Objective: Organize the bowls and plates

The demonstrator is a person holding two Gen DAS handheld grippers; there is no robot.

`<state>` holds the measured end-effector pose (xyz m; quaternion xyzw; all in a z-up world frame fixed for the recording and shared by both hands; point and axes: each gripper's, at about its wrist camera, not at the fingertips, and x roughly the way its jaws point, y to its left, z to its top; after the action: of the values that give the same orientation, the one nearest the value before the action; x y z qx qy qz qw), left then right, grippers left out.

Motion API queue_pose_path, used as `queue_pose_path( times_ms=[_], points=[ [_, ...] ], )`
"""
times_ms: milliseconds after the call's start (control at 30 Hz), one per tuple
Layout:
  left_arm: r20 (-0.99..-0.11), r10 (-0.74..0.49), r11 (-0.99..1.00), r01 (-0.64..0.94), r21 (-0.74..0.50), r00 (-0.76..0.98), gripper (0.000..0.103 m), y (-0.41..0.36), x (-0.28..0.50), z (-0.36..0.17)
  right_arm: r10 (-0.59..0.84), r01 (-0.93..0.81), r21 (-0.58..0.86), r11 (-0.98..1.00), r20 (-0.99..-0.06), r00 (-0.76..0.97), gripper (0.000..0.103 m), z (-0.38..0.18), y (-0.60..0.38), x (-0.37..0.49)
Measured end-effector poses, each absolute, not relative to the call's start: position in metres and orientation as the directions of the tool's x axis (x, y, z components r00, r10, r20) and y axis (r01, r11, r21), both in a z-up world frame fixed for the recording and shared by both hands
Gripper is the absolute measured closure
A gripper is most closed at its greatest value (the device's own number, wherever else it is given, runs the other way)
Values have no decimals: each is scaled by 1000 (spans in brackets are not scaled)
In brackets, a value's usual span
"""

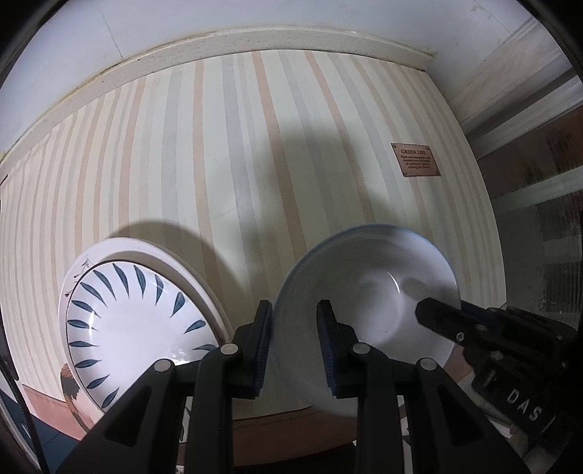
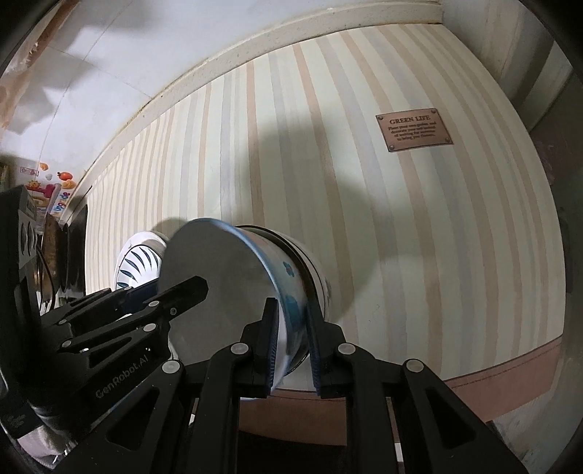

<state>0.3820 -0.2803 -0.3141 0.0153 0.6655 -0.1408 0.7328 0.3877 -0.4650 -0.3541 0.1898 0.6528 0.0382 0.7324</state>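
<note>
A white bowl with a blue rim is held between both grippers above the striped tablecloth. My left gripper is shut on its left rim. My right gripper is shut on the opposite rim, where blue flowers show on the bowl's outside; it reaches in from the right in the left wrist view. The bowl sits over a second bowl beneath it. A white plate with blue leaf marks lies on a larger white plate at the left.
A brown plaque reading GREEN LIFE lies on the cloth at the far right. The table's far edge meets a white wall. A brown cloth border runs along the near edge.
</note>
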Motion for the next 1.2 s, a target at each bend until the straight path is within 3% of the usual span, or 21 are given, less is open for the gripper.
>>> queue_pose_path(
  times_ms=[200, 467, 633, 933, 1200],
  points=[
    [-972, -197, 954, 255, -160, 131, 80, -274, 366, -286, 283, 202, 318, 926, -941, 185, 85, -335, -467, 372],
    [-932, -248, 933, 325, -156, 263, 80, -258, 321, -210, 199, 156, 263, 952, -919, 340, 84, -253, -445, 319],
    [-903, -288, 921, 351, -170, 318, 80, -244, 291, -171, 164, 153, 251, 956, -888, 430, 70, -201, -433, 281],
    [-861, -348, 899, 394, -193, 371, 80, -225, 242, -124, 118, 144, 223, 964, -846, 519, 70, -135, -410, 216],
    [-825, -380, 887, 417, -196, 420, 80, -220, 219, -98, 117, 140, 229, 963, -827, 550, 70, -110, -402, 185]
  ],
)
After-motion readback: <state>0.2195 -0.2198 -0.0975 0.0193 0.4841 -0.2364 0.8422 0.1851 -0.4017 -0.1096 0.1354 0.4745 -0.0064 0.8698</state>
